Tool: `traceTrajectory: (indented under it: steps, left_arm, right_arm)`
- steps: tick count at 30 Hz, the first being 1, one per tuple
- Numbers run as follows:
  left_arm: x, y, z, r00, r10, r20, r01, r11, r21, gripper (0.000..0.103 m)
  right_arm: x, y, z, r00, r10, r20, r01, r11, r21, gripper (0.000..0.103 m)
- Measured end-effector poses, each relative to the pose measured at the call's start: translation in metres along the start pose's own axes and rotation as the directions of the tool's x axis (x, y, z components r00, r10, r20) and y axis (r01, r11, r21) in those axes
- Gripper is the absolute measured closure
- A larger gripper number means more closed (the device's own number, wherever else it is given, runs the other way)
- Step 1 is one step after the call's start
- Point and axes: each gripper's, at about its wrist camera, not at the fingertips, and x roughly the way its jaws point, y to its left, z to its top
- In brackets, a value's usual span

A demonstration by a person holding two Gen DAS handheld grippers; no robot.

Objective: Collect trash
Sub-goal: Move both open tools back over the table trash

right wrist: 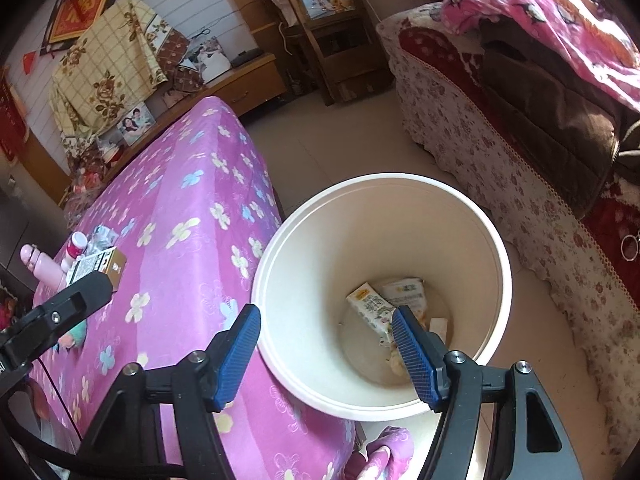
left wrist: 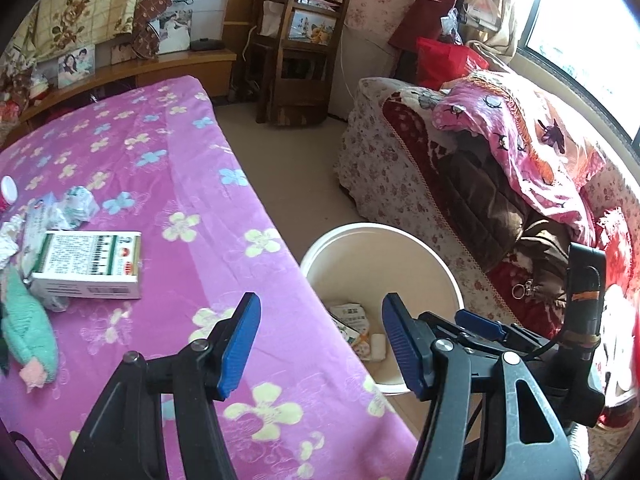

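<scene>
White bucket (right wrist: 280, 264) with milk carton (right wrist: 370, 308) lies under the empty, spread right hand-held gripper (right wrist: 326, 354).

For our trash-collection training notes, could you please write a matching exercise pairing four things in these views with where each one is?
Things:
1. White and green rectangular cardboard box
2. Crumpled printed snack wrapper
3. Round white plastic bucket
4. Pale pink plastic bottle

Places:
A. On the floor beside the bed
B. At the bucket's bottom
C. Flat on the purple flowered bedspread
D. At the bedspread's far left edge, right wrist view

Pairs: 1-C, 2-B, 3-A, 4-D
</scene>
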Motion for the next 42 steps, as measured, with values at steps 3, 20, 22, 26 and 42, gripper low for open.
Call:
traceTrajectory:
  steps: [3,20,22,26,42]
  left_arm:
    - [-0.008,0.006,-0.001,1.000,0.030,0.010,-0.030,1.000,-0.001,0.039]
    - [-0.059,0.074,-0.016,0.983,0.171,0.065,-0.164,0.982,-0.091,0.039]
    - [-0.066,0.084,-0.020,0.980,0.185,0.070,-0.177,0.979,-0.102,0.039]
    - [-0.079,0.102,-0.026,0.976,0.202,0.075,-0.193,0.974,-0.119,0.036]
    - [-0.126,0.204,-0.059,0.948,0.315,0.048,-0.296,0.925,-0.238,0.033]
  right_arm:
    - [-0.005,0.009,-0.002,1.000,0.000,0.008,0.000,1.000,-0.021,0.031]
    - [-0.021,0.092,-0.014,0.996,0.089,0.017,-0.085,0.984,-0.159,0.031]
    - [-0.022,0.105,-0.016,0.995,0.100,0.015,-0.096,0.979,-0.181,0.031]
    - [-0.022,0.127,-0.021,0.992,0.129,0.004,-0.125,0.970,-0.209,0.031]
    - [-0.002,0.220,-0.049,0.977,0.193,-0.093,-0.213,0.914,-0.345,0.031]
